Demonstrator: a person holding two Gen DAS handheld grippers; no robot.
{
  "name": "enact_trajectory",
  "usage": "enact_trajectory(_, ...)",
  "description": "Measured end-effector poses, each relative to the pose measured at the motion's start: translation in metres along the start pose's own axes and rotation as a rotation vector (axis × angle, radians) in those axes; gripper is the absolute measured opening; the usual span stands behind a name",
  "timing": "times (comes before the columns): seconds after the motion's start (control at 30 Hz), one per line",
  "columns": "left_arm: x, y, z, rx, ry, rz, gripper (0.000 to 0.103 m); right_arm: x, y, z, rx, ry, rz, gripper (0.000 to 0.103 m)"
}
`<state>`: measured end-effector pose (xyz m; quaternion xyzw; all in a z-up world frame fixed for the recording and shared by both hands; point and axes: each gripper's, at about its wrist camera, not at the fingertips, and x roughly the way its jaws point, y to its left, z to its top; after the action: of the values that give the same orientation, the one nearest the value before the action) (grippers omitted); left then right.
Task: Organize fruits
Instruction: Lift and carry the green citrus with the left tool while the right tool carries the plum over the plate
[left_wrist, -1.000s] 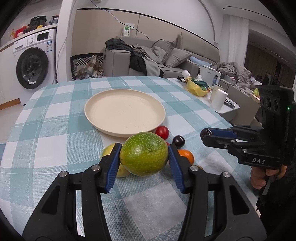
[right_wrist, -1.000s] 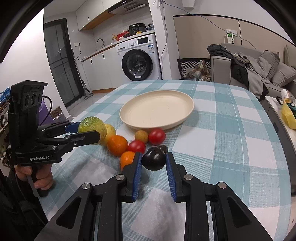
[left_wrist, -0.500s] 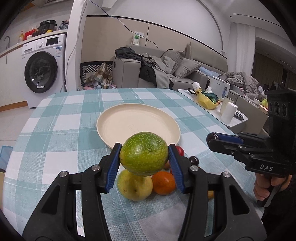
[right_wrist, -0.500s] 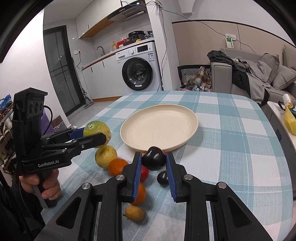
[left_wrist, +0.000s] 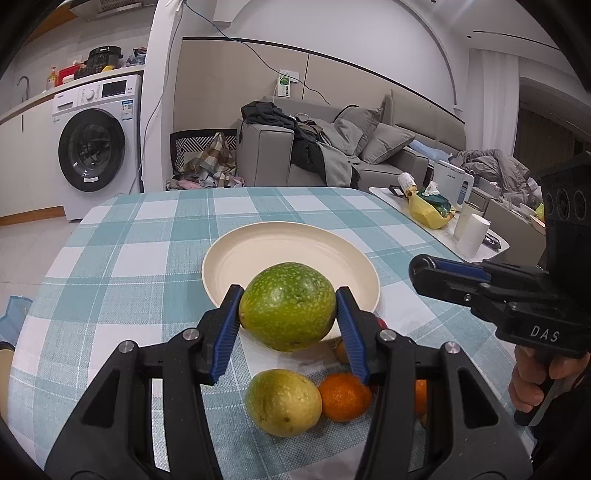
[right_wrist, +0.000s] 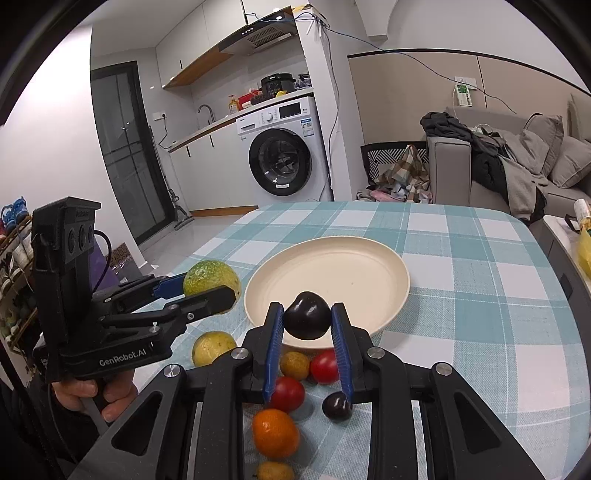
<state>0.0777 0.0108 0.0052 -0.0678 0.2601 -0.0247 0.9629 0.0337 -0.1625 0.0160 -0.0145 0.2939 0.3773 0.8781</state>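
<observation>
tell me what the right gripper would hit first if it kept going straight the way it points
Most likely the cream plate. The right gripper, shut on a dark plum, points forward and down at the plate's near rim, with nothing else between. Depth is hard to judge in the fisheye view, so it might meet the tablecloth just short of it.

A checked teal-and-white table (right_wrist: 461, 295) carried a cream plate (right_wrist: 369, 266) (empty) and scattered loose fruit (right_wrist: 275, 432) beside it.
</observation>
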Motion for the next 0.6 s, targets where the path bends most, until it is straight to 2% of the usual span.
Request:
enact_trajectory(0.3, 0.018, 0.006, 0.008, -0.02, 0.003, 0.018, 0.048, 0.019, -0.009, 0.008, 0.04, -0.002, 0.002, 0.027)
enact_trajectory(0.6, 0.035, 0.004, 0.011, 0.004, 0.015, 0.033, 0.048, 0.033, -0.013, 0.01, 0.051, 0.03, -0.009, 0.027)
